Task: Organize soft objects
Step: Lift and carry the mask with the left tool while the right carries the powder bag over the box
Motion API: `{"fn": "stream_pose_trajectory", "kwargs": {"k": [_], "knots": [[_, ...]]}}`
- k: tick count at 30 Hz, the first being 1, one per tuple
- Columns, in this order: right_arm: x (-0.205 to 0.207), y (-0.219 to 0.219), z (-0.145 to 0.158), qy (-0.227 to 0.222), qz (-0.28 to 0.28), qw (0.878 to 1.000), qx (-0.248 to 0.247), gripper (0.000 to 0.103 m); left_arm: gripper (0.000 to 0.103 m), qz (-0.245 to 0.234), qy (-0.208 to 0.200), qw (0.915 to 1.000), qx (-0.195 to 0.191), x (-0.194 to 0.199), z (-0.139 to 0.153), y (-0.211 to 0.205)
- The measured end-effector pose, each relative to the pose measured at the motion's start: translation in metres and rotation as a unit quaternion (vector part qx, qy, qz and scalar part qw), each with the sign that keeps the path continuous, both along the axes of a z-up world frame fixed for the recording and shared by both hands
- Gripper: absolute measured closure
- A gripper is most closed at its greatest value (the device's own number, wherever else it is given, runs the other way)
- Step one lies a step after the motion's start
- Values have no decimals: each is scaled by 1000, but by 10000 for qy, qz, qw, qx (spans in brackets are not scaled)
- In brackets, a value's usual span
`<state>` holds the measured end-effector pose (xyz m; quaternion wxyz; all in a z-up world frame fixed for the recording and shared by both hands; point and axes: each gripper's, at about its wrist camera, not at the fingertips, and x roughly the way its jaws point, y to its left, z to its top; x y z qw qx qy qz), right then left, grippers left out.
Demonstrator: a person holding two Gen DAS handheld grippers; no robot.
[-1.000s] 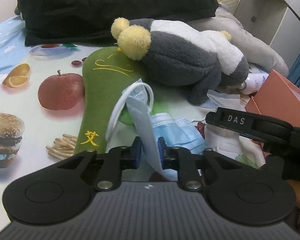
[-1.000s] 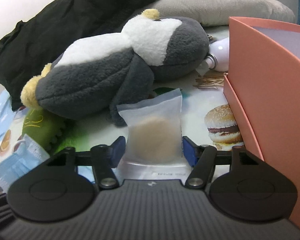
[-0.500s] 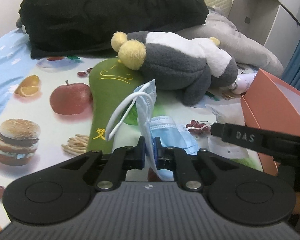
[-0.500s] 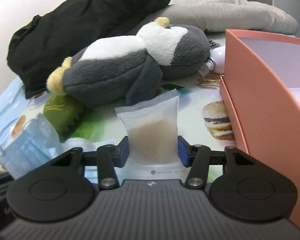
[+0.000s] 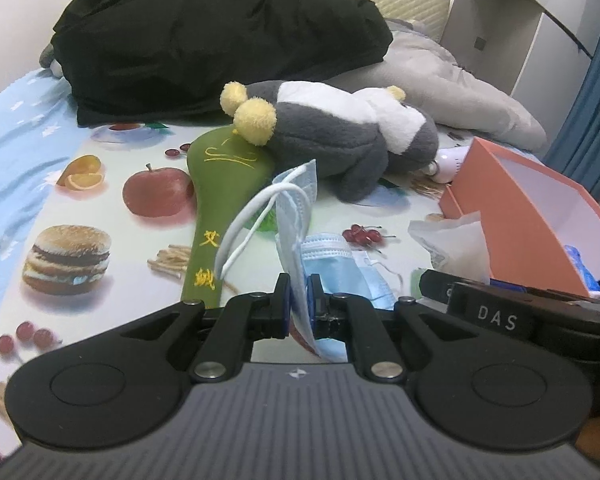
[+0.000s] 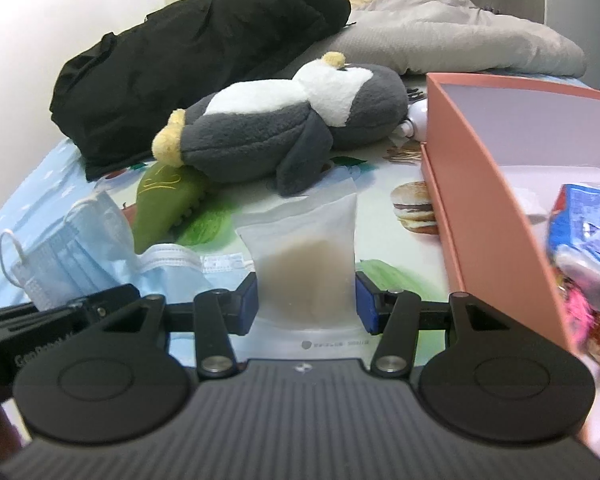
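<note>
My left gripper (image 5: 298,300) is shut on a light blue face mask (image 5: 296,208) and holds it up above the bed; the mask also shows in the right wrist view (image 6: 60,248). A second blue mask (image 5: 340,264) lies flat under it. My right gripper (image 6: 306,304) is shut on a frosted white pouch (image 6: 306,252) with beige contents, just left of the open pink box (image 6: 480,184). A grey and white plush penguin (image 5: 340,136) lies behind, partly on a green fabric paddle (image 5: 216,184).
The pink box (image 5: 540,216) holds blue and pink packets (image 6: 584,224). A black garment pile (image 5: 220,44) and grey pillow (image 5: 460,92) lie at the back. A white bottle (image 5: 450,162) sits beside the penguin. The food-print sheet (image 5: 80,208) covers the bed.
Both grippers have lifted and pulled back with their loads. The right gripper has moved right, so the inside of the pink box now shows. The left jaws closed tighter on the mask.
</note>
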<state>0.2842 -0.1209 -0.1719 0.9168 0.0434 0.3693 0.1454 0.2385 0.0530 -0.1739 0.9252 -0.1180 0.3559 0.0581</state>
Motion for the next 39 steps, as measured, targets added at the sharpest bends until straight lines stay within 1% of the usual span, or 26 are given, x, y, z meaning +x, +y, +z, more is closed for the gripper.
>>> {"fn": "stream_pose_trajectory", "kwargs": {"k": [11,17,27,32,39], "knots": [[-49,-16,26,-78,134,9999,-6,50,93,66,-86,9999,-30,-50,26,-9],[-69,-26,44,-114,185,9998,8,50,93,50,-156,9999,4,-65,45,-14],[-81,-46,87,-354,167,9992,128,50,93,-104,-333,9994,82,-70,86,-34],[-80,-63,109,-488,93,9986,178,50,93,-201,-468,9986,134,-65,110,-48],[-76,-93,136,-667,-43,9975,215,50,93,-437,-631,9970,124,-51,140,-80]]}}
